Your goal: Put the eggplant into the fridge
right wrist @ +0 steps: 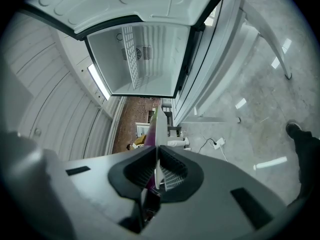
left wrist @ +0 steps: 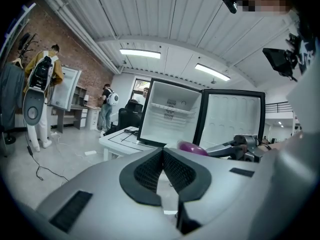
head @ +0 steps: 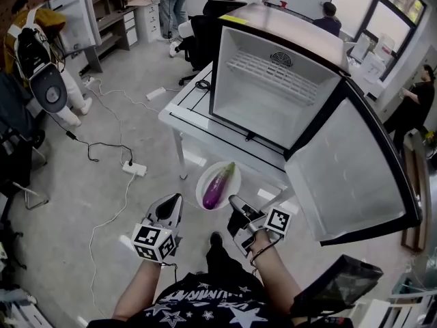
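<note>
Eggplant (head: 220, 185) sits on a white plate (head: 235, 182), long axis pointing at the open fridge (head: 270, 98), green stem end closest to it. Right gripper (head: 235, 202) is pinching the plate's rim just off the table (head: 183, 109). Left gripper (head: 175, 201) is closed on nothing.

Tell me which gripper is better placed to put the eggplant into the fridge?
Right. The right gripper is shut on the rim of the plate carrying the eggplant, before the open fridge. The left gripper is shut, empty, beside the plate.
</note>
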Demonstrator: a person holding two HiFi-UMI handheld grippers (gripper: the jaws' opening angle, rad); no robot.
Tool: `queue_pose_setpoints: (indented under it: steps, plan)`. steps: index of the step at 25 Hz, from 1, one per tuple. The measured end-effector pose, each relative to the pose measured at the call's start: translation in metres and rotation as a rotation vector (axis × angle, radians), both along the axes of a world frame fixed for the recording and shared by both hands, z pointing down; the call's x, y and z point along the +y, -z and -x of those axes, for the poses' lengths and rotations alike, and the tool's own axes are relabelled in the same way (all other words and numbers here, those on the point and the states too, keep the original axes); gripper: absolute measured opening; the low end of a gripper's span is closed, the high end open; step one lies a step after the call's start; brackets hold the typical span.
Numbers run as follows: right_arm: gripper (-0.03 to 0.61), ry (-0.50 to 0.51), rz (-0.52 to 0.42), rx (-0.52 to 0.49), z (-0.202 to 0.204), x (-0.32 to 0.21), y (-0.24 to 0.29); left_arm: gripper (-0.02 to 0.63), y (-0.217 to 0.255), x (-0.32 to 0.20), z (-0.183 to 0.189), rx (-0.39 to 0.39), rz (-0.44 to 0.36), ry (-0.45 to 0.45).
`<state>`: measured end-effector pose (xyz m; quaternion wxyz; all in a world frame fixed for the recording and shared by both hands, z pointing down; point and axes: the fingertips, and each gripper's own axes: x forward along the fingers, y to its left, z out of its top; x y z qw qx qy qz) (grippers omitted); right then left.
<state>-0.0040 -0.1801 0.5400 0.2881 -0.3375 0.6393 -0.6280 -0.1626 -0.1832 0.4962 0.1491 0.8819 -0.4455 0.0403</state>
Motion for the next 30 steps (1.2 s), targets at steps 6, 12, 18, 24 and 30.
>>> queue_pose_setpoints:
  steps: [6, 12, 18, 24, 30]
  plan:
    - [0.02, -0.031, -0.009, -0.016, -0.03, -0.042, 0.006, 0.009, 0.005, -0.043, -0.028, -0.019, 0.002, -0.024]
    - [0.02, -0.034, -0.005, -0.03, -0.052, -0.077, 0.004, 0.009, 0.009, -0.076, -0.05, -0.034, -0.003, -0.026]
    - [0.02, -0.001, 0.0, -0.04, -0.06, -0.117, 0.0, 0.009, 0.004, -0.112, -0.061, -0.041, 0.009, 0.003]
    - [0.02, 0.068, 0.016, -0.043, -0.056, -0.145, -0.009, 0.009, 0.001, -0.139, -0.072, -0.058, 0.016, 0.026]
    - [0.02, 0.112, 0.012, -0.053, -0.057, -0.171, -0.012, 0.009, -0.001, -0.16, -0.074, -0.062, 0.009, 0.066]
